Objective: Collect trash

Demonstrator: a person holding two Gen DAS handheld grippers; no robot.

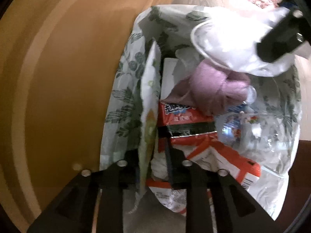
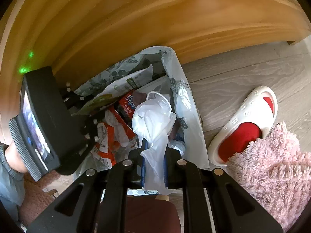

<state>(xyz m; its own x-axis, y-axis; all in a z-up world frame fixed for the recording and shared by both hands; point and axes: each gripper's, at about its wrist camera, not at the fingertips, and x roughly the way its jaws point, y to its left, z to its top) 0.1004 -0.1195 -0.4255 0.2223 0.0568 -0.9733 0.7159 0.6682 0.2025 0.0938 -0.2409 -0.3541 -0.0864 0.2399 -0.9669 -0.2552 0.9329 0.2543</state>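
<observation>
Left gripper, seen from its own wrist camera, pointed down into the leaf-print bag, its jaws slightly apart with a green-and-white wrapper standing edgewise between them. Motion blur hid whether the pads pressed on it, but they looked to stand off it. Below lay red packets, a mauve cloth and a clear bottle. The wrapper stood tall against the bag's near wall; if left like that it could tip over the rim onto the floor. This view alone showed how full the bag was, and the clear cup hanging over it under the right gripper's dark finger.

Right gripper, in its wrist view, was clamped on a bunch of white plastic above the bag's mouth. That film was thin and slack, so I judged it could slide out of the pads or snag there on release and drape outside the bag. Only this view showed the wood floor, a slippered foot just beside the bag, a pink fleece leg, and the left gripper's body with its screen.
</observation>
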